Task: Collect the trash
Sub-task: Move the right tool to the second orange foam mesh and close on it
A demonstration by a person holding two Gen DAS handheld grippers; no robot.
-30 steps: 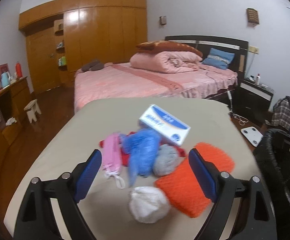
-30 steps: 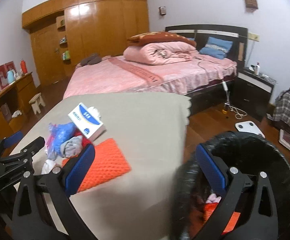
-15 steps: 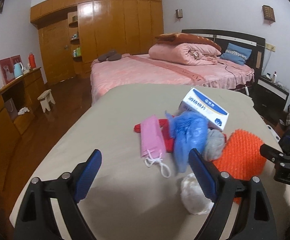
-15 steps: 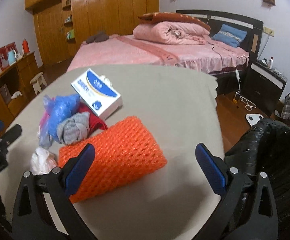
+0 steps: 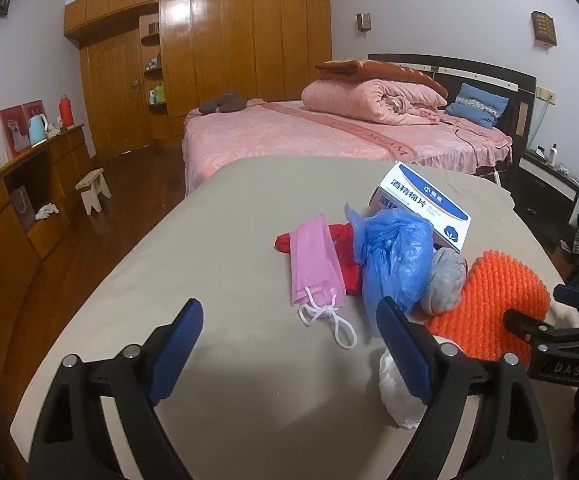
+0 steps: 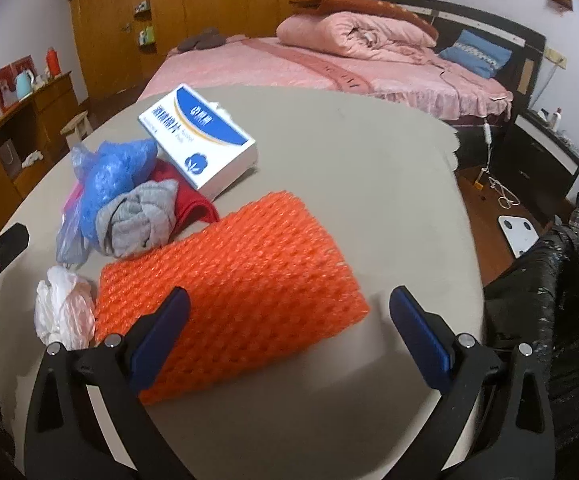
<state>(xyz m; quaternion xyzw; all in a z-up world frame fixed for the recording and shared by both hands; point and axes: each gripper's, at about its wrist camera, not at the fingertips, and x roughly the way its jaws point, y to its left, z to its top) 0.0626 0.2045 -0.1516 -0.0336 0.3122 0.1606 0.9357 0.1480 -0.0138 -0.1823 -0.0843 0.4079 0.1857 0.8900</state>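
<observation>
Trash lies on a beige table point(image 5: 229, 240): a pink face mask point(image 5: 315, 266), a crumpled blue plastic bag point(image 5: 389, 256), a grey cloth ball point(image 5: 445, 280), a red cloth point(image 5: 343, 240), a white and blue box point(image 5: 421, 204), an orange foam net point(image 6: 229, 280) and a white crumpled bag point(image 6: 63, 308). My left gripper point(image 5: 289, 344) is open and empty, just short of the mask. My right gripper point(image 6: 285, 332) is open and empty, its jaws on either side of the near end of the orange net. A black-lined trash bin point(image 6: 549, 280) stands right of the table.
A pink bed point(image 5: 329, 132) stands behind the table. A wooden wardrobe point(image 5: 209, 60) fills the back wall. A wooden sideboard point(image 5: 17, 200) and small stool point(image 5: 93, 190) stand at left. A dark nightstand point(image 6: 537, 168) and a white scale point(image 6: 517, 232) are at right.
The left gripper has swung left, so the trash pile now sits to its right. The right gripper has moved from over the bin to the table, down onto the orange net.
</observation>
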